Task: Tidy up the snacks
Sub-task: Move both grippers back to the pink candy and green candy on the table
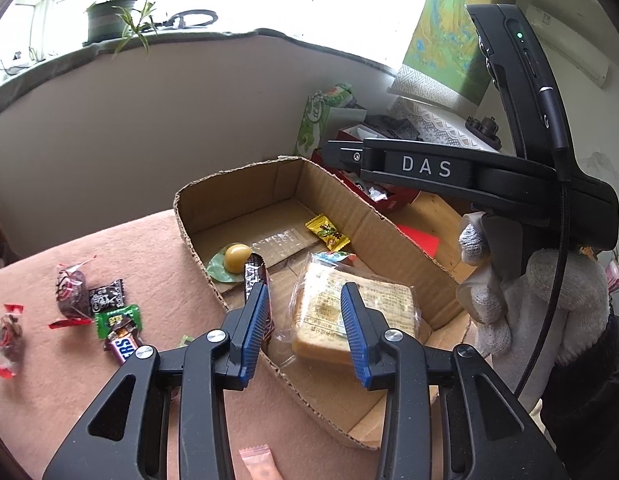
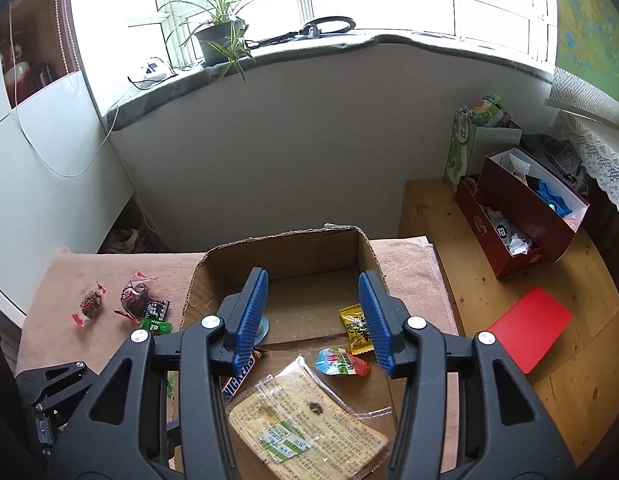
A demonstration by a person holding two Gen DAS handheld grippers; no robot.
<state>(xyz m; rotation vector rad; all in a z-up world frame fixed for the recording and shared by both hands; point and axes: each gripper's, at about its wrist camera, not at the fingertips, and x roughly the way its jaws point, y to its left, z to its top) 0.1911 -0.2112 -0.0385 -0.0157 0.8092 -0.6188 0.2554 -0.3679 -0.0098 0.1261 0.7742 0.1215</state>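
An open cardboard box (image 1: 237,172) (image 2: 281,236) sits on a pink cloth (image 1: 109,248). Inside lie a wrapped bread slice (image 1: 389,308) (image 2: 301,420), a yellow candy (image 1: 327,234) (image 2: 355,328), a jelly cup (image 2: 341,362) and a yellow pudding (image 1: 235,258). A Snickers bar (image 1: 255,280) (image 2: 237,376) leans at the box's left wall. My left gripper (image 1: 307,320) hangs open over the bread, pads clear of it. My right gripper (image 2: 313,316) is open above the box floor, with nothing between its pads. Several wrapped candies (image 1: 105,296) (image 2: 135,298) lie loose on the cloth, left of the box.
A gloved hand (image 1: 549,300) holds the right gripper at the box's right. On the wooden table (image 2: 469,280) stand red boxes (image 2: 521,216), a red card (image 2: 529,328) and a green bag (image 2: 465,148). A pink sachet (image 1: 257,460) lies near the front edge.
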